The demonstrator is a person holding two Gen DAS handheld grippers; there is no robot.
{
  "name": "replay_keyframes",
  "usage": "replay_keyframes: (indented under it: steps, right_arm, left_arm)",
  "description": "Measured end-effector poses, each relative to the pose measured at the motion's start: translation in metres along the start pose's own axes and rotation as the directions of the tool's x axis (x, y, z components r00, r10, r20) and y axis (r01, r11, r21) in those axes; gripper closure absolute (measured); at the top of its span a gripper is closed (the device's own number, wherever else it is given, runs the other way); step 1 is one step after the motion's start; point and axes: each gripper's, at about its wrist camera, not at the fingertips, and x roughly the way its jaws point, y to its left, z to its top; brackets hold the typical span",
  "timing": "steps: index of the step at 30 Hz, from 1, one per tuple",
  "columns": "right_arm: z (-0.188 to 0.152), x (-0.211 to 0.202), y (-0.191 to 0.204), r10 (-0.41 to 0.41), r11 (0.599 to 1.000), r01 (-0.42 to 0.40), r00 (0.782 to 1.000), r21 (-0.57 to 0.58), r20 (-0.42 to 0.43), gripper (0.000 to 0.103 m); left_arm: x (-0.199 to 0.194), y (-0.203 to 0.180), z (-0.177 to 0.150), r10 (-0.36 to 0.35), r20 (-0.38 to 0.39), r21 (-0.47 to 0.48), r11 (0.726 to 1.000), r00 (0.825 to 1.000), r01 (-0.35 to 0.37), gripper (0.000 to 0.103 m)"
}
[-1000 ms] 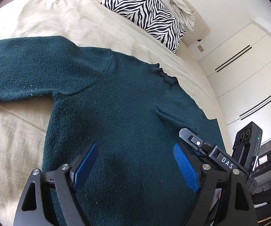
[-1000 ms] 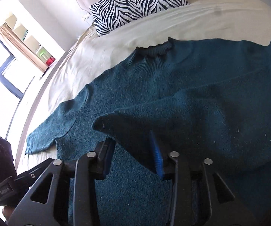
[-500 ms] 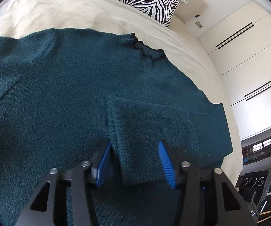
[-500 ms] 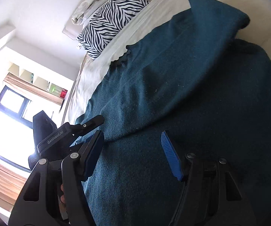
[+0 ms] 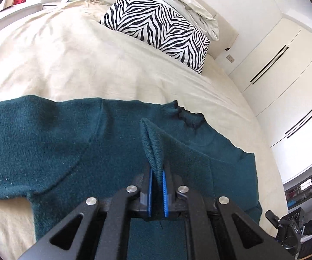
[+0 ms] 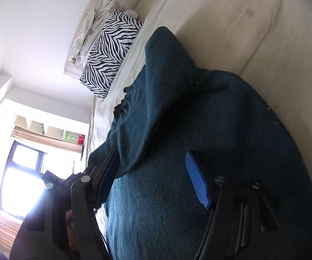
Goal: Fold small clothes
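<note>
A dark teal knitted sweater (image 5: 73, 151) lies spread on a bed with a cream cover (image 5: 80, 65), below a zebra-striped pillow (image 5: 156, 30). The left claw (image 5: 156, 191) is pinched tight on the ribbed cuff of 1 sleeve folded over the body. The right claw (image 6: 153, 179) gapes wide just above the sweater, gripping nothing.

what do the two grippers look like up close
Both the left gripper and right gripper are matte black angular frames with triangular cutouts and silver round bolts. Their fingers carry bright blue ribbed pads. No cables or sleeves show.
</note>
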Motion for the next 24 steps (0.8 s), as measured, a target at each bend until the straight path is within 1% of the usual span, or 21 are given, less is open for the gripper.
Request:
replay_keyframes:
  steps: [3, 5, 7, 9, 11, 13, 15, 16, 17, 19, 22, 24]
  right_arm:
    - [0.01, 0.006, 0.0, 0.016, 0.999, -0.017, 1.0, 0.037, 0.005, 0.041]
    - [0.017, 0.011, -0.003, 0.017, 0.998, -0.017, 1.0, 0.064, 0.003, 0.041]
    - [0.022, 0.019, -0.004, 0.009, 0.996, -0.008, 1.0, 0.089, -0.004, 0.041]
    - [0.026, 0.021, -0.005, 0.013, 0.994, -0.014, 1.0, 0.108, 0.009, 0.041]
    - [0.032, 0.018, -0.009, 0.018, 0.993, -0.023, 0.999, 0.116, 0.038, 0.041]
    - [0.039, 0.005, -0.017, 0.019, 0.989, -0.034, 0.994, 0.143, 0.105, 0.041]
    - [0.046, -0.013, -0.03, 0.014, 0.981, -0.045, 0.986, 0.187, 0.164, 0.041]
    - [0.048, -0.019, -0.035, 0.011, 0.978, -0.049, 0.983, 0.201, 0.182, 0.041]
    - [0.051, -0.022, -0.037, 0.006, 0.978, -0.044, 0.983, 0.205, 0.183, 0.042]
    - [0.053, -0.027, -0.036, -0.015, 0.982, -0.019, 0.984, 0.188, 0.179, 0.043]
    - [0.049, -0.027, -0.022, -0.083, 0.988, 0.06, 0.983, 0.142, 0.165, 0.041]
    - [0.045, -0.027, -0.015, -0.126, 0.985, 0.105, 0.98, 0.137, 0.155, 0.041]
  left_arm:
    - [0.006, 0.018, -0.005, 0.014, 0.003, -0.031, 0.999, 1.0, -0.014, 0.095]
    - [0.011, 0.021, -0.009, 0.02, 0.008, -0.034, 0.999, 1.0, -0.02, 0.095]
    - [0.01, 0.022, -0.01, 0.028, 0.035, -0.013, 1.0, 0.999, -0.027, 0.094]
    - [0.014, 0.019, -0.013, 0.045, 0.039, 0.017, 0.999, 0.998, -0.046, 0.094]
    - [0.024, 0.023, -0.019, 0.068, 0.014, 0.024, 0.997, 0.998, -0.068, 0.094]
    - [0.028, 0.031, -0.026, 0.054, 0.021, 0.004, 0.999, 0.998, -0.054, 0.09]
    - [0.026, 0.033, -0.028, 0.04, 0.035, -0.002, 0.999, 0.999, -0.04, 0.09]
    - [0.026, 0.033, -0.029, 0.037, 0.035, -0.001, 0.999, 0.999, -0.037, 0.09]
    - [0.027, 0.033, -0.029, 0.029, 0.036, 0.0, 1.0, 0.999, -0.029, 0.09]
    - [0.027, 0.035, -0.031, 0.018, 0.039, -0.003, 1.0, 0.999, -0.018, 0.089]
    - [0.027, 0.037, -0.032, 0.001, 0.04, -0.013, 1.0, 0.999, -0.001, 0.088]
    - [0.026, 0.039, -0.032, -0.009, 0.043, -0.019, 1.0, 0.999, 0.01, 0.088]
